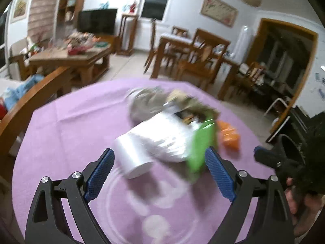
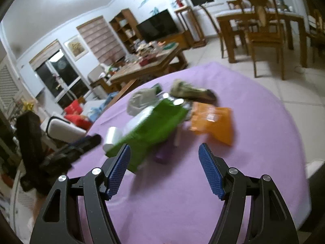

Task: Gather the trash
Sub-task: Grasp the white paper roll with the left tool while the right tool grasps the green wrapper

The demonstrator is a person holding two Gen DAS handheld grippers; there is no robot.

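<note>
Purple tablecloth point(image 2: 254, 122), green packet point(image 2: 154, 122), orange packet point(image 2: 215, 122), white roll point(image 1: 134, 154), blue-padded black tongs point(image 2: 164, 162).

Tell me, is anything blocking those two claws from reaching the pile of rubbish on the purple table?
Nothing visible. Both the left gripper and right gripper are open, with only bare purple tablecloth before the trash pile.

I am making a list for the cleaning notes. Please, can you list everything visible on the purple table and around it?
tablecloth: one, purple, covers table
bag roll: one, white, near left gripper
green packet: one, middle of pile
orange packet: one, right of green packet
grey bag: one, far side of pile
coffee table: one, wooden, cluttered, behind
dining chairs: several, wooden, background
television: one, black
left gripper: open, empty
right gripper: open, empty
</note>
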